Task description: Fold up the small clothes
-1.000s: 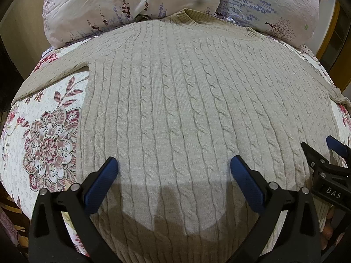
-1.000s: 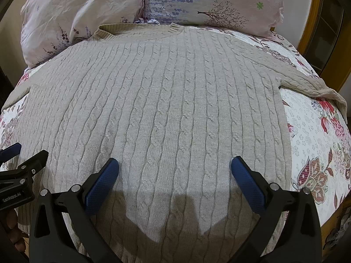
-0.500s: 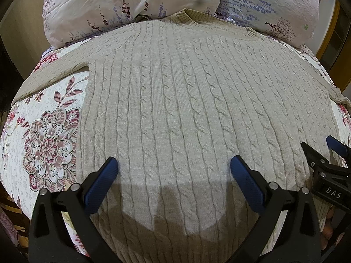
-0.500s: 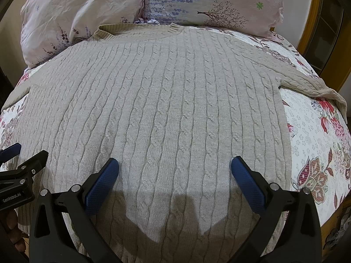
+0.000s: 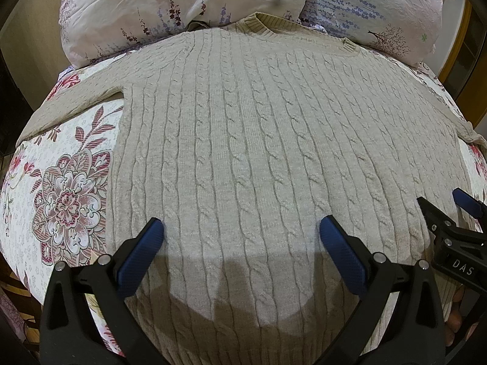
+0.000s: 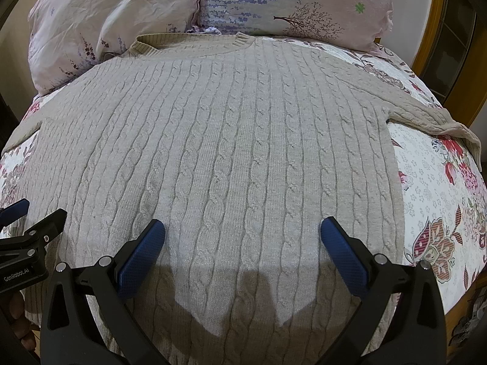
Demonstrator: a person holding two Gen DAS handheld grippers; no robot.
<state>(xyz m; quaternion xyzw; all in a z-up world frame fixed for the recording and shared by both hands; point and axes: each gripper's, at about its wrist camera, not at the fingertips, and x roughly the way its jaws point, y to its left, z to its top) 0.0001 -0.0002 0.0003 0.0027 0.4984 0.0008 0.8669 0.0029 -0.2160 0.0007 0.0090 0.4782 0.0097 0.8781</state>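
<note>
A beige cable-knit sweater [image 5: 258, 152] lies spread flat on the bed, collar toward the pillows, sleeves stretched out to both sides. It also fills the right wrist view [image 6: 231, 158]. My left gripper [image 5: 242, 234] hovers over the sweater's lower left part, jaws wide open and empty. My right gripper [image 6: 242, 234] hovers over the lower right part, jaws wide open and empty. The right gripper shows at the right edge of the left wrist view [image 5: 453, 228]; the left gripper shows at the left edge of the right wrist view [image 6: 27, 228].
A floral quilt [image 5: 61, 188] covers the bed under the sweater. Two floral pillows [image 5: 182, 3] [image 6: 292, 3] lie at the head. A wooden frame [image 6: 438, 30] stands at the far right. The bed's edges drop off at left and right.
</note>
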